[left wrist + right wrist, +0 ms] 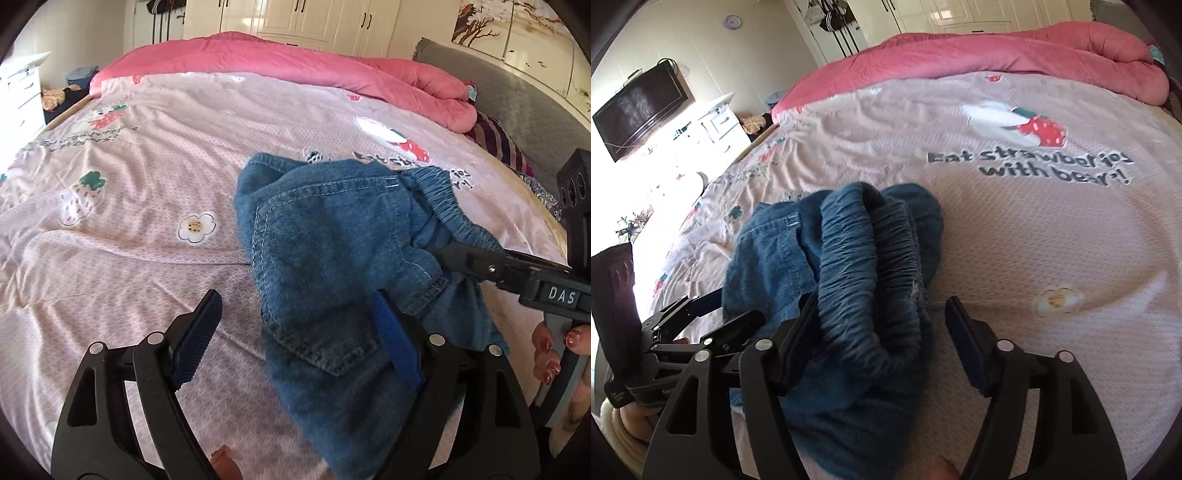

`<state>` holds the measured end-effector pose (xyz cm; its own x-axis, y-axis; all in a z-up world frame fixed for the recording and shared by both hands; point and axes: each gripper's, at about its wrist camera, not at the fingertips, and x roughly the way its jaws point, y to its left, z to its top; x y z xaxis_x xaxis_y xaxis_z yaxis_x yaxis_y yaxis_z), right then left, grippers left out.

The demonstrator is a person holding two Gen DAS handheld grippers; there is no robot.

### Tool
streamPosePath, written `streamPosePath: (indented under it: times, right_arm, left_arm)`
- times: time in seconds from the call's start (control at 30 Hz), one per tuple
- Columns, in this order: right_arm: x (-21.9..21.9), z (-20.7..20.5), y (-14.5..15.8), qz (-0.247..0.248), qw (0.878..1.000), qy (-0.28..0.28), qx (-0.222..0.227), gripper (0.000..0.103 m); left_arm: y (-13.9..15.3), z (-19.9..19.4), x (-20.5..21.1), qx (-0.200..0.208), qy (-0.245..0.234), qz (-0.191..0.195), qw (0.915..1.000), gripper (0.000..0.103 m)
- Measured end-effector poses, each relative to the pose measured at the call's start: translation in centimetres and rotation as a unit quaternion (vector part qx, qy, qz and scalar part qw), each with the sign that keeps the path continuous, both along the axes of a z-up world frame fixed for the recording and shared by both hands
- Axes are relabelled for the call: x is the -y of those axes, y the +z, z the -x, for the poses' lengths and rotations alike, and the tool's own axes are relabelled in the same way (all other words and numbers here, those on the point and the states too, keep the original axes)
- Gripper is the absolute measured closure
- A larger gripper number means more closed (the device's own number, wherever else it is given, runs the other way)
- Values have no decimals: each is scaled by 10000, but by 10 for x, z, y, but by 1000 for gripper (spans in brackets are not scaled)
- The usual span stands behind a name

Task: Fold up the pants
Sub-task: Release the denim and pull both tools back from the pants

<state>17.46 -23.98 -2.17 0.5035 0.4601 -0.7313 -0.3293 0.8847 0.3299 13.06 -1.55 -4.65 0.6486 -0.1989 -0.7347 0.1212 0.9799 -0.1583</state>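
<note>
Pants: blue denim, lay bunched on the bed near its right side, waistband toward the right.
Left tool: jaws stood wide; right finger lay against the pants, left finger over bare sheet; nothing gripped.
Right tool: jaws released; waistband lay between them, touching the left finger, right finger apart.
Quilt: pink, heaped along the far edge.

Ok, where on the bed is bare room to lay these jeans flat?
Free: the sheet left of the jeans, from flower print to strawberry print, and right of the waistband below the lettering. Crowded: the pink quilt along the far edge.
</note>
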Motion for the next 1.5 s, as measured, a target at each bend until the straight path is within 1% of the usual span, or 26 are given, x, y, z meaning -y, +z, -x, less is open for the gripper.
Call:
streamPosePath:
  times: [0.13,0.3,0.37,0.47,0.57,0.7,0.8,1.13,1.27,1.43,1.5]
  right_arm:
    - [5,8,10,7,9999,-53,114,30]
    - [8,20,25,160,9992,-85,366,26]
    - [9,24,30,178,9988,-74,455,20]
    - [11,32,40,122,9981,-57,598,11]
    - [11,42,50,207,9964,-8,824,9]
    - [6,58,65,466,9919,31,1179,6]
    - [5,68,74,532,9895,9,1345,5]
    - [2,94,85,732,9827,-79,1697,5]
    - [0,105,81,782,9820,-71,1715,5]
    - [0,123,71,906,9808,-113,1723,5]
    - [2,127,66,870,9827,-101,1631,5]
  left_arm:
    - [10,11,-1,76,20,-52,10000,21]
    - [24,24,-2,249,100,-109,9996,13]
    - [31,29,-3,325,127,-99,9993,10]
    - [39,37,-4,422,165,-92,9989,10]
    - [45,45,-6,481,234,-57,9986,10]
    - [51,58,-7,571,281,-102,9979,10]
    - [56,66,-7,630,315,-118,9974,10]
    - [71,97,0,876,371,-153,9953,9]
    - [70,108,0,878,462,-102,9950,9]
    - [62,126,-7,808,628,172,9946,9]
    - [56,133,-4,796,601,54,9950,9]
